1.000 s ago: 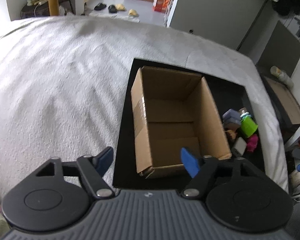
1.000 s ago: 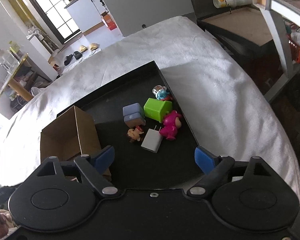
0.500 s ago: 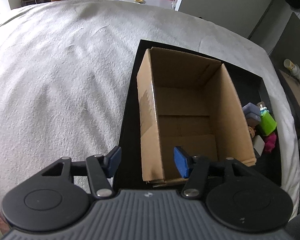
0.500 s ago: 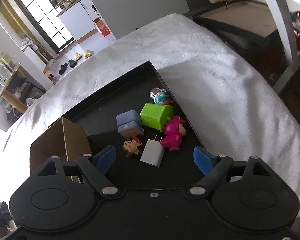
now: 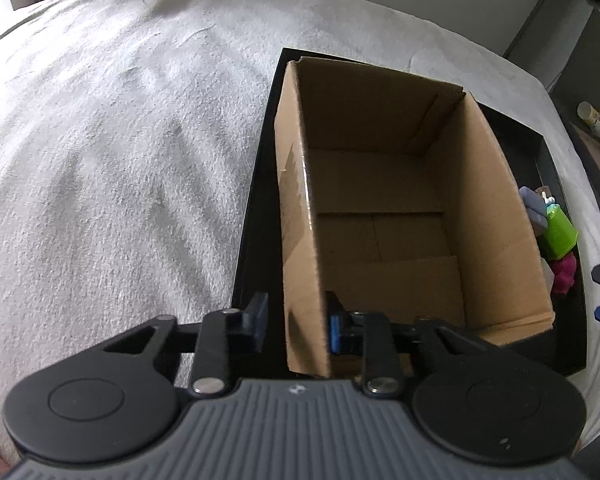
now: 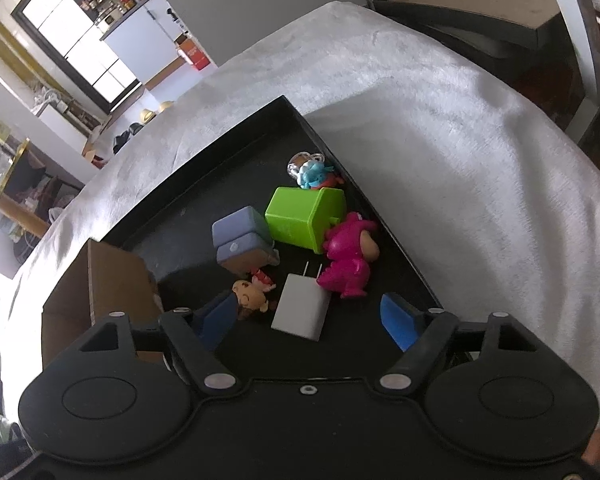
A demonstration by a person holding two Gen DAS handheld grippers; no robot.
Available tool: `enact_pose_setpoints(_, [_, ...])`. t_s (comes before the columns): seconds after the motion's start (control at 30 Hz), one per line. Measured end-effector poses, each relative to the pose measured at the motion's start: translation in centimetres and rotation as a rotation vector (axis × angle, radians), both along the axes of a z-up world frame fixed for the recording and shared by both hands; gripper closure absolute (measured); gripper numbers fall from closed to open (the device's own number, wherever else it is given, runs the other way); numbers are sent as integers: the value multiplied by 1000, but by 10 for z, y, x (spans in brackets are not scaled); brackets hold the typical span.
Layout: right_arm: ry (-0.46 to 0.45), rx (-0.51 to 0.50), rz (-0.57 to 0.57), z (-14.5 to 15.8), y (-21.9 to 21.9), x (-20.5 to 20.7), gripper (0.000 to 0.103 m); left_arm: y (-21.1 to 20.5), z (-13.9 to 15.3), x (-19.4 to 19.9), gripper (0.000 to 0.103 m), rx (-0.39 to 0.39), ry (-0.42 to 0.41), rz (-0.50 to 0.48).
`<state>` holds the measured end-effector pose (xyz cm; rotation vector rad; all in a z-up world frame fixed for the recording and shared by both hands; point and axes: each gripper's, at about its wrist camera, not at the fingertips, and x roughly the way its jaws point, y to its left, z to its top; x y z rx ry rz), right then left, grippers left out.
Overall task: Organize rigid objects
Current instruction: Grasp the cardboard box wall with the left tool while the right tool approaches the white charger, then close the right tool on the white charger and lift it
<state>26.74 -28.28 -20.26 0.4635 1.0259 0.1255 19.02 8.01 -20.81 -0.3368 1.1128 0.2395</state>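
Up close, the left gripper [image 5: 296, 322] has its two fingers straddling the near left wall of an open cardboard box [image 5: 384, 216], one blue pad outside, one inside; narrow gaps show beside the wall, so a firm clamp cannot be confirmed. The box holds nothing and stands on the left part of a black tray [image 5: 252, 216], which lies on a grey-white blanket [image 5: 120, 140].

Over the tray's right half, the right gripper [image 6: 308, 316] hovers with its blue-padded fingers spread wide, holding nothing. Between and just beyond those fingers lies a white charger plug [image 6: 300, 312], prongs pointing away. A small brown-haired doll figure [image 6: 252, 298] lies just beside the plug, near the left finger. A magenta toy figure [image 6: 348, 264] lies against the plug's far right corner. Beyond it sits a green block [image 6: 306, 216] on its side, touching the magenta figure. A grey-blue block [image 6: 240, 240] sits left of the green one. A small blue and red figure [image 6: 314, 172] rests near the tray's right edge.
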Motion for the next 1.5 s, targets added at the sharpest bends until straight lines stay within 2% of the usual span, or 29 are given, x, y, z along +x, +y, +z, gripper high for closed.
enact_pose_setpoints(0.03, [1, 6, -7, -2, -1, 1, 25, 1, 1, 0, 85, 1, -8, -4])
enact_pose_setpoints(0.1, [13, 22, -16, -5, -2, 3, 25, 2, 2, 0, 89, 16, -16, -17])
enact_pose_setpoints(0.33, [17, 28, -18, -10, 1, 5, 26, 11, 3, -2, 90, 22, -28, -40])
enact_pose_setpoints(0.57, [38, 23, -5, -20, 16, 12, 32, 17, -1, -7, 89, -8, -63, -25])
enact_pose_setpoints(0.9, [50, -94, 19, -41, 45, 11, 42, 18, 1, -10, 87, -21, -82, -26])
enact_pose_setpoints(0.97, [49, -119, 21, -44, 49, 10, 47, 18, 1, -11, 87, -33, -84, -29])
enact_pose_setpoints(1.1, [44, -154, 38, -47, 55, 10, 62, 19, 4, -15, 86, -43, -92, -28])
enact_pose_setpoints(1.5, [86, -185, 26, -41, 48, -8, 63, 19, 9, -22, 85, -47, -105, -19])
